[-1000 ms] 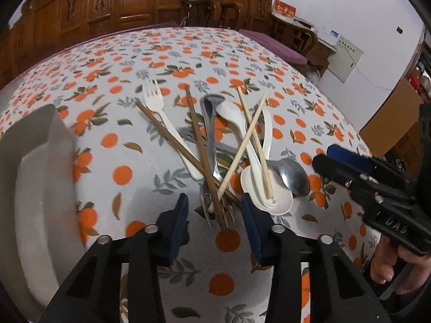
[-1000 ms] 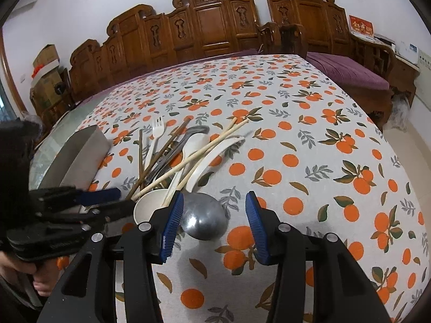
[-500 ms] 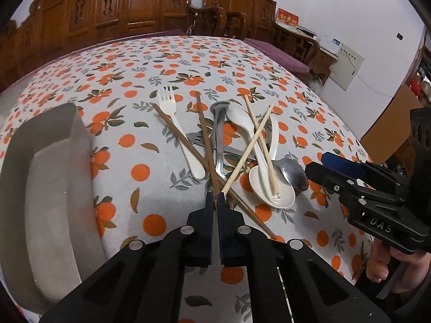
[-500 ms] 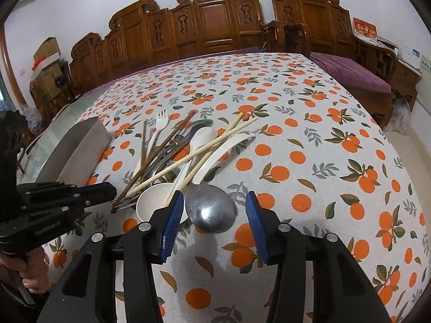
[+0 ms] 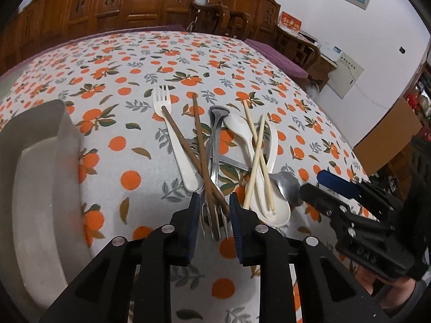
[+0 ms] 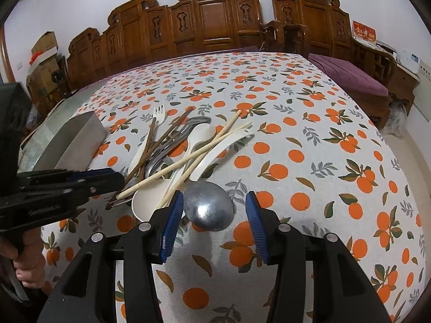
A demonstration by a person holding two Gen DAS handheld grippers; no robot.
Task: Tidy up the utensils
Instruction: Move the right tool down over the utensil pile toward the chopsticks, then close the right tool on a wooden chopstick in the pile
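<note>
A heap of utensils lies on the orange-print tablecloth: a white plastic fork (image 5: 177, 145), dark brown chopsticks (image 5: 200, 148), a metal fork (image 5: 212, 220), pale chopsticks (image 5: 256, 161), a white soup spoon (image 5: 277, 212) and a metal spoon (image 6: 208, 208). My left gripper (image 5: 213, 202) straddles the metal fork's tines and the dark chopsticks' near ends. Its jaws are opening and the pads stand just off them. My right gripper (image 6: 212, 206) is open around the metal spoon's bowl, with clear gaps on both sides.
A grey tray (image 5: 40, 175) stands left of the heap, near the table edge. Each gripper shows in the other's view: the right gripper (image 5: 312, 181) and the left gripper (image 6: 117, 179), held by a hand (image 6: 27, 271). Carved wooden chairs line the far side.
The left gripper went from open to fully shut over the fork tines half a second ago, and its jaws now stand partly apart again. The right gripper stays as it was.
</note>
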